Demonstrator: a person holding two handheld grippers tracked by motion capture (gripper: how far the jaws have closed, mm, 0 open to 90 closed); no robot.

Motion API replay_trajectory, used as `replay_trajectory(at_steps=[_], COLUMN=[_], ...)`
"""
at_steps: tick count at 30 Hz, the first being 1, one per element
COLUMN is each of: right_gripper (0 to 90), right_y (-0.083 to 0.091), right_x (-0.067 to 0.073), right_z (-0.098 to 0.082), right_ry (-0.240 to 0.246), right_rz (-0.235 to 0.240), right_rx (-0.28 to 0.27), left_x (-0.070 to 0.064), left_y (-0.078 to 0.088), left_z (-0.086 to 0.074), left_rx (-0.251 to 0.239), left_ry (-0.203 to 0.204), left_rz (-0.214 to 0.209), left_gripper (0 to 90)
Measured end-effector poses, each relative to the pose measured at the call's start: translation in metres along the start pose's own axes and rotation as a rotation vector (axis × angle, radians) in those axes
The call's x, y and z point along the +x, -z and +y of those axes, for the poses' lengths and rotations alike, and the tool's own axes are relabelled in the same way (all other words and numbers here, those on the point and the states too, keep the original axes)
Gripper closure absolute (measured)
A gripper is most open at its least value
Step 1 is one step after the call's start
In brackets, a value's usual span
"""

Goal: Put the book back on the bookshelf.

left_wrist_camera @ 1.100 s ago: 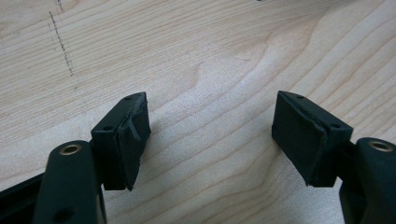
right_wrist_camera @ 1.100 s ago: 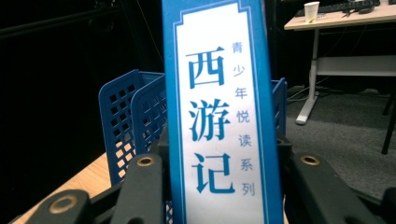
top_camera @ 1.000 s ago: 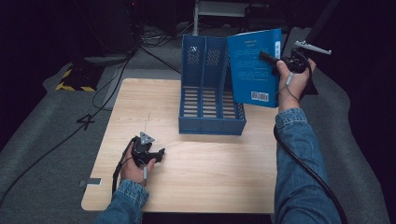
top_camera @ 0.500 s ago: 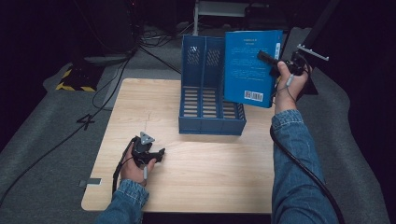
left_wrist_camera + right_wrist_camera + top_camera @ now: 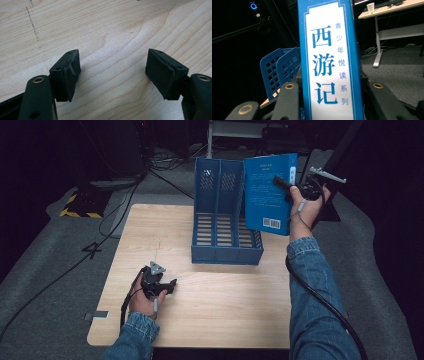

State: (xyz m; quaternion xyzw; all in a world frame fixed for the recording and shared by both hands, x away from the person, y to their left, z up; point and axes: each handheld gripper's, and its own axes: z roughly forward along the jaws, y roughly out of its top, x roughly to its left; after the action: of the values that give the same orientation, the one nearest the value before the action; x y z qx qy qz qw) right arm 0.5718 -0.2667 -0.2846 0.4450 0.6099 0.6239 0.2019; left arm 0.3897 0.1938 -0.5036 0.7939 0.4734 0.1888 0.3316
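Right tool [image 5: 286, 185] clamped on blue book [image 5: 269, 192] held up beside file rack [image 5: 225, 220], left tool [image 5: 159, 285] agape on table [image 5: 225, 295]; might snag rack wall, twist loose.

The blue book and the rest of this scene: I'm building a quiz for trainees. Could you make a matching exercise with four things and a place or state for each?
Things:
1. blue book
2. blue file holder
3. left claw
4. right claw

States:
A. open, low over bare wood
B. standing on the table's far half
C. held upright in the air
D. shut on the book's spine

Pairs: 1-C, 2-B, 3-A, 4-D
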Motion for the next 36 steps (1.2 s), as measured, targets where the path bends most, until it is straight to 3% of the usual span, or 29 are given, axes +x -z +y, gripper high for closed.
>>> replay_trajectory(at_steps=[3,6,9,12,19,25,27,28,33,36], right_gripper=[61.5,61.5,61.5,61.2,60.5,58.2,58.3,58.3,58.8,58.4], right_y=[-0.011,-0.019,-0.026,-0.033,-0.035,-0.042,-0.043,-0.044,-0.044,-0.043], right_x=[0.016,0.021,0.021,0.020,0.018,0.022,0.024,0.025,0.028,0.026], right_z=[-0.003,-0.007,-0.011,-0.022,-0.036,-0.049,-0.048,-0.047,-0.043,-0.051], right_ry=[0.032,0.044,0.051,0.094,0.142,0.158,0.173,0.190,0.204,0.193], right_rz=[0.026,0.028,0.025,0.044,0.060,0.031,0.025,0.026,0.010,0.004], right_rx=[0.009,-0.001,-0.004,-0.033,-0.050,-0.001,0.006,0.035,0.058,0.082], left_x=[0.000,0.000,0.000,0.000,0.000,-0.001,-0.001,-0.001,-0.001,-0.001], left_y=[0.000,0.000,0.000,0.000,0.000,-0.001,-0.001,-0.001,-0.001,-0.001], left_z=[0.000,0.000,0.000,0.000,0.000,0.001,0.001,0.001,0.001,0.001], left_rx=[-0.001,-0.001,-0.001,-0.001,-0.002,-0.004,-0.005,-0.004,-0.004,-0.004], left_ry=[0.002,0.002,0.001,0.001,0.000,0.007,0.007,0.007,0.004,0.001], left_rz=[0.000,0.000,0.000,-0.002,-0.002,-0.001,0.001,0.001,0.002,0.000], left_gripper=[28.5,28.5,28.5,28.5,28.4,28.4,28.4,28.6,28.6,28.6])
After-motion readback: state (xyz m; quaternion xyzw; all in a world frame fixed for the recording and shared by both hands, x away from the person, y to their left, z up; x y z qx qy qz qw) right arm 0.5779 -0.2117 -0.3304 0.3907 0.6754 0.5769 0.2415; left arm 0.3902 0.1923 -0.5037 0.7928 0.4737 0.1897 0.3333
